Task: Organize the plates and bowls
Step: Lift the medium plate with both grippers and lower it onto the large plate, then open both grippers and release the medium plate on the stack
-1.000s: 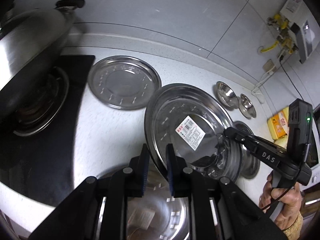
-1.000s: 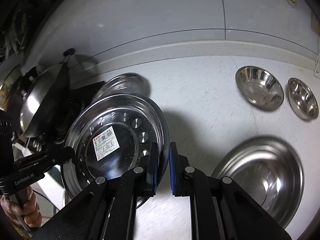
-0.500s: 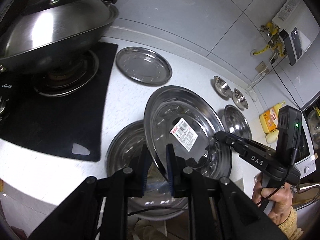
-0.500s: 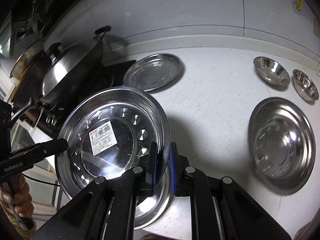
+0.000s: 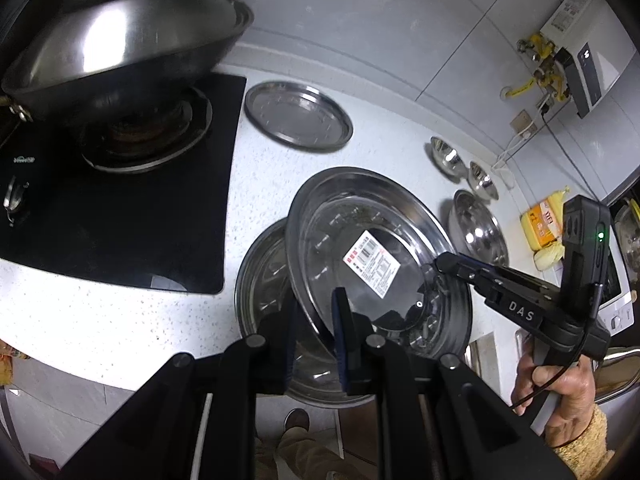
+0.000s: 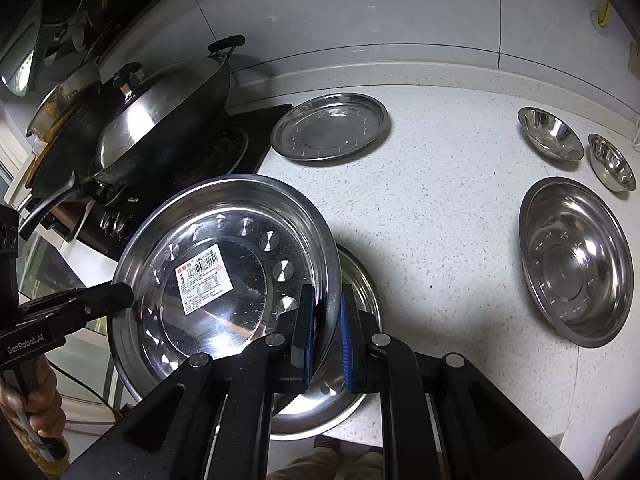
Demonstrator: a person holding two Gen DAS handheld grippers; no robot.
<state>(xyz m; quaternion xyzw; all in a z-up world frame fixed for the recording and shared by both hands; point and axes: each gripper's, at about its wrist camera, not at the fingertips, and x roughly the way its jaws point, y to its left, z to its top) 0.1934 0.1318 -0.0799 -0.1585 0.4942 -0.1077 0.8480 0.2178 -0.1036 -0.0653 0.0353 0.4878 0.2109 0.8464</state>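
Both grippers pinch the big steel plate with the sticker (image 6: 224, 276). The left gripper (image 5: 316, 332) grips one side of its rim, and the right gripper (image 6: 326, 332) grips the other. The plate is tilted in the air above another plate (image 6: 356, 368) at the counter's (image 6: 432, 208) front edge.

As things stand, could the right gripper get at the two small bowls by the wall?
Probably not yet. The right gripper is shut on the labelled plate, which the left gripper also clamps. The counter toward the small bowls looks open, but the plate must be released first.
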